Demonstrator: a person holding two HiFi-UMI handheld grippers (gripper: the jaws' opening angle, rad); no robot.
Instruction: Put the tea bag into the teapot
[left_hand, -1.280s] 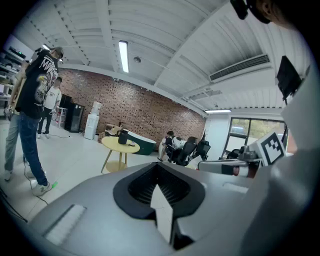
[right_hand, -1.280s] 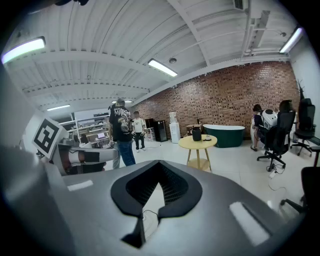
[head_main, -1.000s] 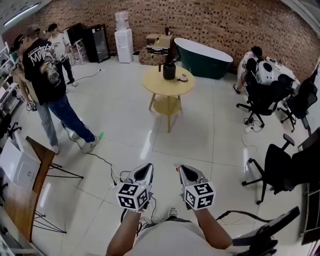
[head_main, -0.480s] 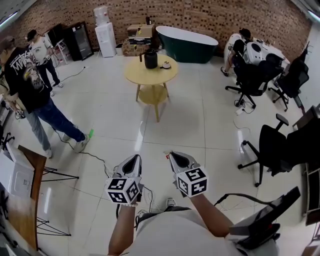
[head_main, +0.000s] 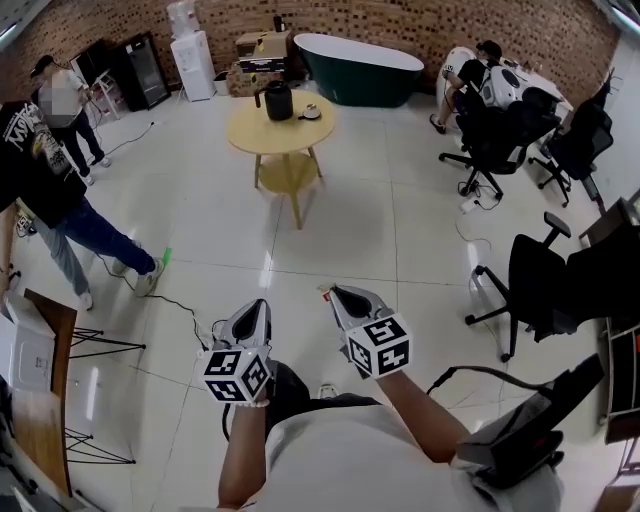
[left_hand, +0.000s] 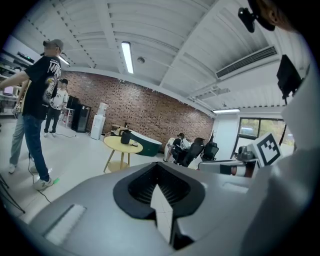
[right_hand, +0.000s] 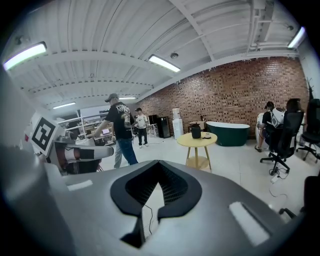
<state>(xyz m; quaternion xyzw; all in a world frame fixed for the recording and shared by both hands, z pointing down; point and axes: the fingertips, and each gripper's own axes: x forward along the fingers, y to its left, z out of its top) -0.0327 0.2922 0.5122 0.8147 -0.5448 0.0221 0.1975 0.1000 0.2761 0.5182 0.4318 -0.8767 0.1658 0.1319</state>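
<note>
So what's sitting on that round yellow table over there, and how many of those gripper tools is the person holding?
teapot: 1
small dish: 1
grippers: 2, the left gripper and the right gripper
total: 4

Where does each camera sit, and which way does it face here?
Head view: on the person's head, looking steeply down and forward; shows left gripper, right gripper, both forearms.
Left gripper view: on the left gripper, looking along its shut, empty jaws towards the brick wall; right gripper at right.
Right gripper view: on the right gripper, along its shut, empty jaws; left gripper at left.
Shared: all three show the far yellow table and black teapot.
</note>
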